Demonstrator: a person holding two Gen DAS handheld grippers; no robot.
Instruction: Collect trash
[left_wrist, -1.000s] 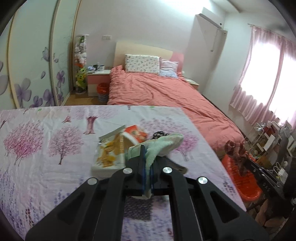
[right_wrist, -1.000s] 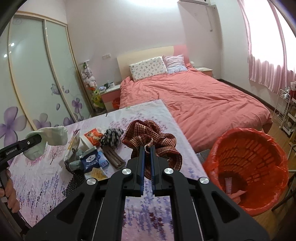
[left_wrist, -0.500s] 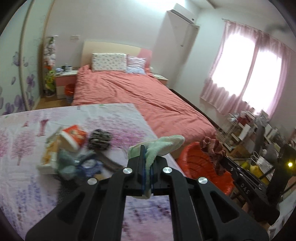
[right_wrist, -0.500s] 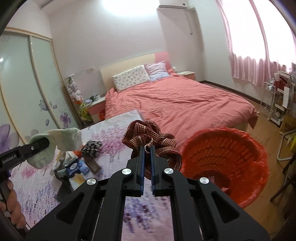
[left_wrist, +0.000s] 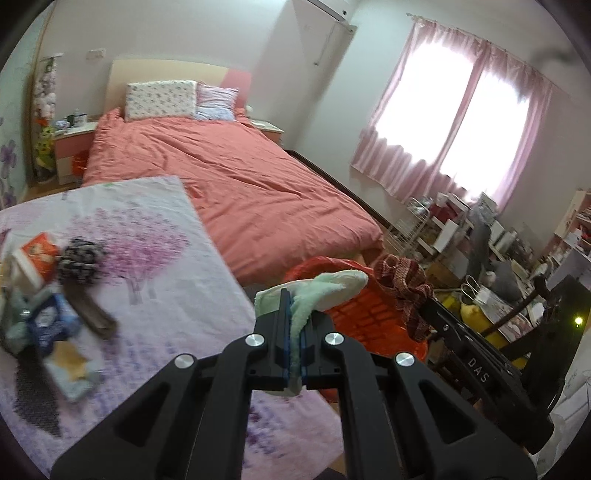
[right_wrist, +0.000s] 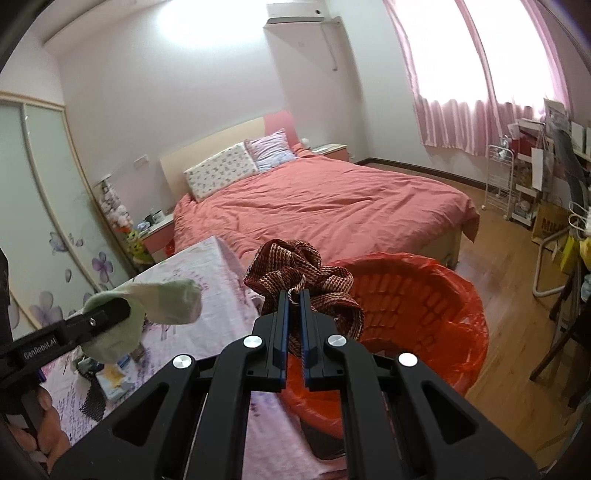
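1. The left gripper (left_wrist: 294, 295) has its fingers pinched on a pale green sock (left_wrist: 325, 286). The toe end sticks forward past the tips and the rest bunches between the pads. In the right wrist view the sock hangs over the desk (right_wrist: 221, 295) edge, just short of the bin.

2. The right gripper (right_wrist: 294, 295) has its fingers pressed nearly together on a red-brown woven cloth (right_wrist: 295, 269), a crumpled strip with loops standing above the tips. It is held over the near rim of the orange-lined trash basket (right_wrist: 443, 295), which stands on the floor beside the desk and near the foot of the bed (right_wrist: 332, 206).

3. Both pieces look light and limp. They should droop and fold rather than hold a shape, and will likely fall straight down once let go. A pinch anywhere on a bunched fold holds them, though a loose loop could snag on a fingertip on release.

4. More litter lies on the desk: a black-and-white scrunched item (left_wrist: 79, 254), a dark brown flat strip (left_wrist: 90, 310), a blue packet (left_wrist: 50, 326), a red-and-white carton (left_wrist: 37, 251) and a black mesh piece (left_wrist: 35, 398). The cartons look stiffer and would take a grip across an edge. The mesh is soft, and I would pinch it at a raised fold.

5. The step in hand looks like carrying both cloths to the basket, with the right nearer to dropping.
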